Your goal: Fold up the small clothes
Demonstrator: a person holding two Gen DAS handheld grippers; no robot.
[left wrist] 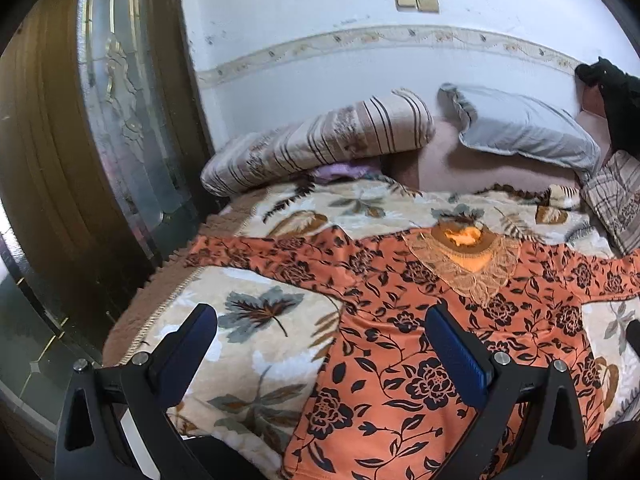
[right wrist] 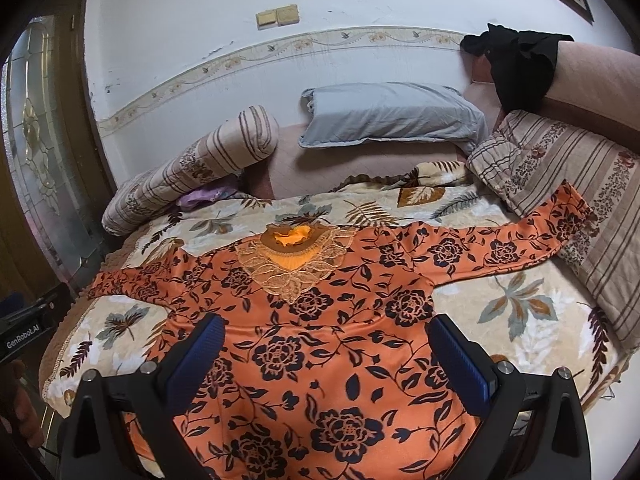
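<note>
An orange top with a black flower print [left wrist: 400, 340] [right wrist: 328, 344] lies flat and face up on the bed, both sleeves spread out sideways, lace collar [right wrist: 296, 264] toward the pillows. My left gripper [left wrist: 320, 316] is open and empty, hovering over the top's left side and the blanket beside it. My right gripper [right wrist: 326, 322] is open and empty, hovering over the middle of the top's body. The top's hem is hidden below both views.
The bed carries a cream leaf-print blanket [right wrist: 520, 312]. Striped pillows [right wrist: 192, 168] [right wrist: 580, 184] and a grey pillow [right wrist: 392, 116] lie at the head. A black garment [right wrist: 520, 64] hangs on the headboard. A wood-and-glass door [left wrist: 100, 140] stands left of the bed.
</note>
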